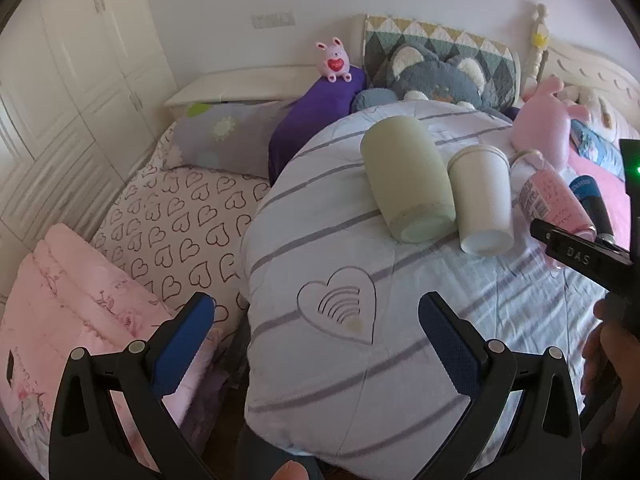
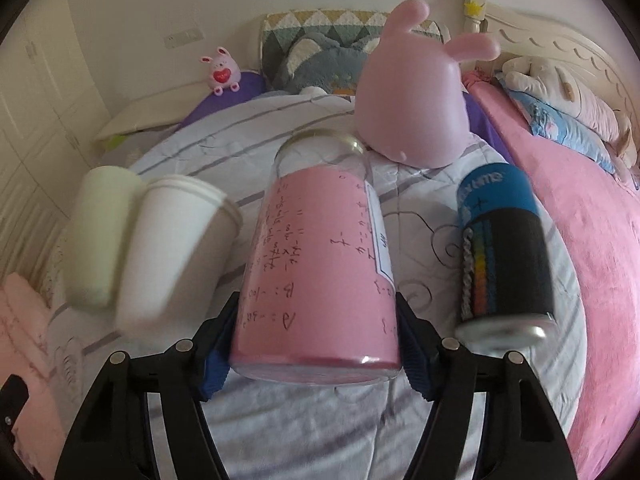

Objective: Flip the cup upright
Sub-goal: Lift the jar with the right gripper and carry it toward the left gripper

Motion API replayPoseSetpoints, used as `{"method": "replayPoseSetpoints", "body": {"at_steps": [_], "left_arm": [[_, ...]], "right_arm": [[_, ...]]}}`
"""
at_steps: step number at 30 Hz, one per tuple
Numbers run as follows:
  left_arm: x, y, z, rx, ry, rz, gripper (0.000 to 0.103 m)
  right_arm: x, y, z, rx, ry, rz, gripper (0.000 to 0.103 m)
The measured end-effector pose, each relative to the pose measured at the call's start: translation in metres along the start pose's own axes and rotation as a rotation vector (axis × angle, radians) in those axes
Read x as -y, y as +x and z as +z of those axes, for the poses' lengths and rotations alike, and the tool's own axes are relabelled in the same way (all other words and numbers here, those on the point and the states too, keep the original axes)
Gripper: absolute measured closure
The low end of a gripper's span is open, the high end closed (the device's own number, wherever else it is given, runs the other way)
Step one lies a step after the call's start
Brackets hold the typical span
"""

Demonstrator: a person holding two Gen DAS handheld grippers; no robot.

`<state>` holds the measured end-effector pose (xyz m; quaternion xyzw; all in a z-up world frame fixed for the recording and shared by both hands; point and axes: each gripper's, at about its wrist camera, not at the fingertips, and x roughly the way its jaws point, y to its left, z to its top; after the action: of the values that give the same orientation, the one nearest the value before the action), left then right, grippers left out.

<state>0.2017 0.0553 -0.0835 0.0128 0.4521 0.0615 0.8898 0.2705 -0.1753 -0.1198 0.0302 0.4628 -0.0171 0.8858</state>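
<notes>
A glass cup with a pink printed sleeve (image 2: 320,256) lies on its side on the striped quilt, base toward me. My right gripper (image 2: 316,332) is shut on it, one blue pad on each side near the base. It also shows in the left wrist view (image 1: 554,200), at the right. My left gripper (image 1: 316,344) is open and empty above the quilt's heart emblem. A green cup (image 1: 406,178), a white paper cup (image 1: 482,200) and a blue-black can (image 2: 504,252) also lie on their sides.
A pink bunny plush (image 2: 412,96) sits just behind the pink cup. A grey bear plush (image 1: 436,76) and pillows line the headboard. A pink blanket (image 2: 592,272) covers the bed's right side. A folded pink quilt (image 1: 72,320) lies left.
</notes>
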Motion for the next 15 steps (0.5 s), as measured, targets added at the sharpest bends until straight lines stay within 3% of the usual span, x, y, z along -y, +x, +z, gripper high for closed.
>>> {"method": "replayPoseSetpoints", "body": {"at_steps": [15], "left_arm": [[-0.013, -0.056, -0.051, 0.032, 0.004, 0.013, 0.0]], "right_arm": [[-0.006, -0.091, -0.084, 0.054, 0.019, 0.108, 0.033]]}}
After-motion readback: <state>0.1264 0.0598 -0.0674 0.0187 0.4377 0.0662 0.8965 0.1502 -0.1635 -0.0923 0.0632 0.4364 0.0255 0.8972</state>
